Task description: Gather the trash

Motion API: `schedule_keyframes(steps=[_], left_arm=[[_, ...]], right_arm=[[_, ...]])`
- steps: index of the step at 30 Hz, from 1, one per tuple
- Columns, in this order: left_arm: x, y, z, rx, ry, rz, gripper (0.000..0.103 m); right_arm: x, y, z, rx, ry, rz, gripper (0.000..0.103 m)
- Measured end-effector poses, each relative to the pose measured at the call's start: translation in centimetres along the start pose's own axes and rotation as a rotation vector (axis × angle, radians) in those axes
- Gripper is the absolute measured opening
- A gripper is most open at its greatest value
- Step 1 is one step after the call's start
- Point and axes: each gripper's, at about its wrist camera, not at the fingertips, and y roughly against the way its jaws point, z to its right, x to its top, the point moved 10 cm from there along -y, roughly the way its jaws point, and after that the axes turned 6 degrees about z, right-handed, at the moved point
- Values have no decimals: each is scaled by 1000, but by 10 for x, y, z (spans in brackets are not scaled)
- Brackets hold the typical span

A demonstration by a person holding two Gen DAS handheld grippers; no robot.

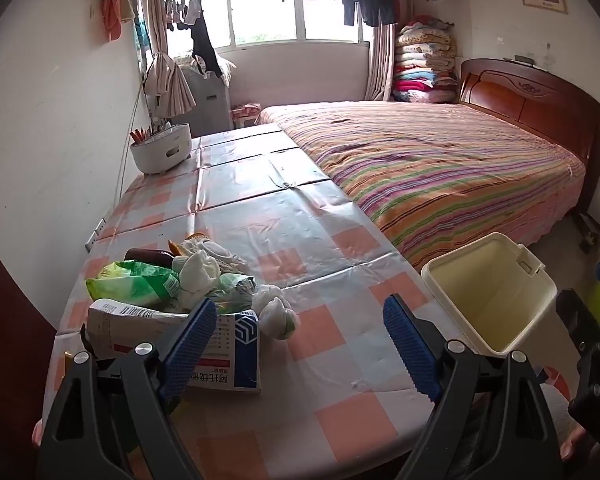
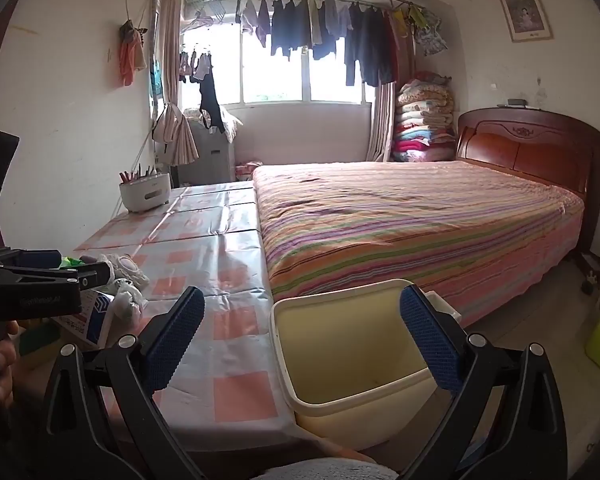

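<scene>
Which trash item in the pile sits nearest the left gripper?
The blue-and-white box: it lies flat at the pile's near edge, partly behind the left gripper's left finger. The green packet and white wads sit farther back.

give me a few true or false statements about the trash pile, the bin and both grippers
1. The left gripper is open and holds nothing. True.
2. The cream bin already has trash inside. False: its visible inside looks bare.
3. The trash pile lies on the striped bed. False: it sits on the checked table.
4. The right gripper is open, pointed toward the bin. True.
5. A white basket stands at the table's far end. True.
</scene>
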Motion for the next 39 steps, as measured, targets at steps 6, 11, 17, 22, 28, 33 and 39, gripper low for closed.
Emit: schedule_keyframes(steps=[6, 11, 17, 22, 28, 33, 39], left_arm=[[-1, 2, -8, 5, 5, 5, 83], [-1, 3, -14, 8, 10, 8, 83], [2, 6, -11, 9, 8, 11, 83], [6, 14, -14, 19, 7, 28, 83], [9, 26, -17, 23, 10, 47, 83], [11, 36, -22, 31, 16, 63, 83], [12, 44, -28, 42, 27, 76, 83]], right_arm=[[2, 0, -5, 6, 5, 3, 97], [4, -1, -9, 12, 10, 8, 97], [8, 1, -11, 11, 14, 16, 97], [11, 6, -12, 14, 17, 28, 97], [14, 14, -17, 20, 22, 42, 97], [19, 21, -21, 25, 32, 54, 97], [23, 26, -26, 33, 41, 67, 97]])
